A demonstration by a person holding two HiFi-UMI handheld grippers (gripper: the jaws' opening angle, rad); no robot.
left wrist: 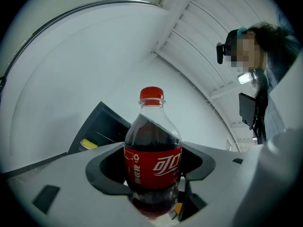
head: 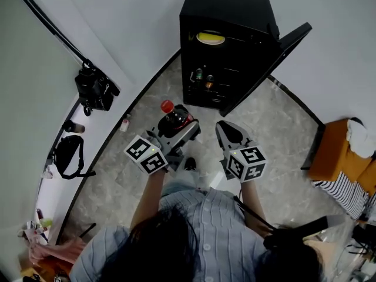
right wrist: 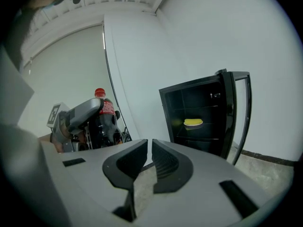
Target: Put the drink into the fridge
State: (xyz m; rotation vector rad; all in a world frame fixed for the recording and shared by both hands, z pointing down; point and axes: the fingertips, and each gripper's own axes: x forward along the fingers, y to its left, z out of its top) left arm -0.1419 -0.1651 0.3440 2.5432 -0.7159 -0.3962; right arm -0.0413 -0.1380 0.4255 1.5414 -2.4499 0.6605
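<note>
I am pinching the cola bottle (left wrist: 153, 162) in my left claw (head: 178, 128), its jaws pressing on the red label, out in front of the fridge (head: 229, 10) and apart from it. My right claw (right wrist: 149, 162) is hanging alongside, jaws almost pressed together on nothing. The fridge is standing open, a yellow thing (right wrist: 193, 122) lying on a shelf.
</note>
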